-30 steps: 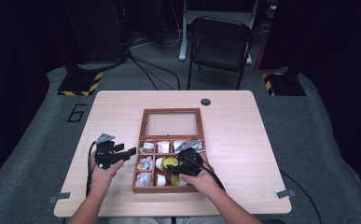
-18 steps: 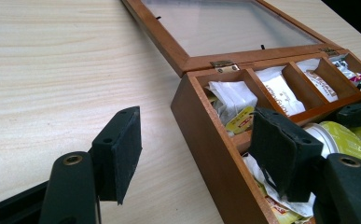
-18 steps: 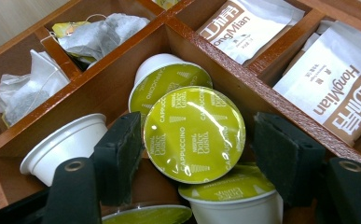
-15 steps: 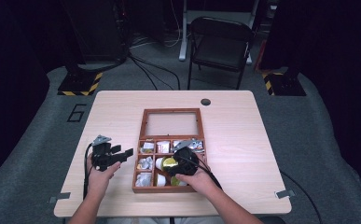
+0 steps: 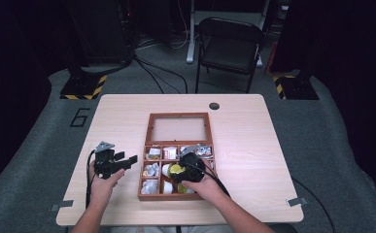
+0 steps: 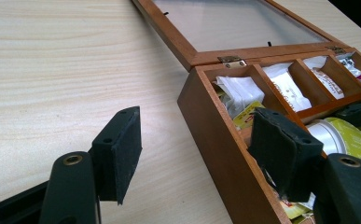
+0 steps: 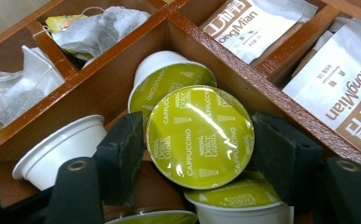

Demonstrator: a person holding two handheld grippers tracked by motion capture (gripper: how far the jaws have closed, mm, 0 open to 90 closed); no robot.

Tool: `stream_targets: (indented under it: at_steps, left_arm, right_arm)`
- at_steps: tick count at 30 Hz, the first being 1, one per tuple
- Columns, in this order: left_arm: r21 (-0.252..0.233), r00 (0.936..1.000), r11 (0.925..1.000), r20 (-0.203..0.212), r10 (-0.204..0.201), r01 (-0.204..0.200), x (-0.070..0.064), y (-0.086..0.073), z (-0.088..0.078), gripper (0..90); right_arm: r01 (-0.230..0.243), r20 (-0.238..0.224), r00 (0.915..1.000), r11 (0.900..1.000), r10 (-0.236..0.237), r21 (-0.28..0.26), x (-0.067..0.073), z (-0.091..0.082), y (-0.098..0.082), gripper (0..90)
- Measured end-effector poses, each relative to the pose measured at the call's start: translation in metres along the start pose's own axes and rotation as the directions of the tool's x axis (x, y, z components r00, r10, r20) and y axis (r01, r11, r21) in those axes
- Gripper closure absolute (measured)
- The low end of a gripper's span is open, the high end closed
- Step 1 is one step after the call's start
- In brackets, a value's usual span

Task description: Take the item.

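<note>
An open wooden box [image 5: 177,118] with a glass lid [image 6: 234,23] lies mid-table, divided into small compartments. My right gripper [image 7: 199,140] reaches into a near compartment holding several coffee capsules. Its jaws have just been closing, and the pads [image 7: 122,154] now press both sides of a capsule with a yellow-green Cappuccino lid [image 7: 199,133]. In the high view that right gripper [image 5: 176,171] sits over the box's near middle. My left gripper [image 5: 127,158] hovers beside the box's left wall [image 6: 225,154], and in its own view the left gripper [image 6: 199,140] is open with nothing between its jaws.
Other capsules [image 7: 169,77] and a white cup [image 7: 61,149] crowd the same compartment. Tea bags [image 7: 99,28] and HongMian sachets [image 7: 257,23] fill neighbouring ones. A round hole [image 5: 214,106] marks the table's far edge, and a folding chair [image 5: 229,46] stands beyond.
The right gripper has stayed over the capsule compartment with only a slight shift. The left gripper has kept its place beside the box.
</note>
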State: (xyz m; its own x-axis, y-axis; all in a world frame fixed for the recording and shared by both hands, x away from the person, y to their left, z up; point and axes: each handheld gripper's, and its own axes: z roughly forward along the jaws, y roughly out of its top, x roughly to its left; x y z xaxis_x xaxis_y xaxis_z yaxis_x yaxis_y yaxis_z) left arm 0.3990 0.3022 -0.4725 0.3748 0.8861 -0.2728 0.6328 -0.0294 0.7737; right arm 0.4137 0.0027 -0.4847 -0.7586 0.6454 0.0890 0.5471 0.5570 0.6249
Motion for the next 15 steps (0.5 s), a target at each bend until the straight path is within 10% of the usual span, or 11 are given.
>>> stream_targets:
  at_steps: [15]
  left_arm:
    - [0.004, 1.0000, 1.0000, 0.002, -0.008, 0.008, 0.002, 0.001, 0.001, 33.9]
  right_arm:
    - [-0.041, -0.069, 0.9970, 0.996, 0.035, -0.079, -0.002, -0.023, 0.002, 36.8]
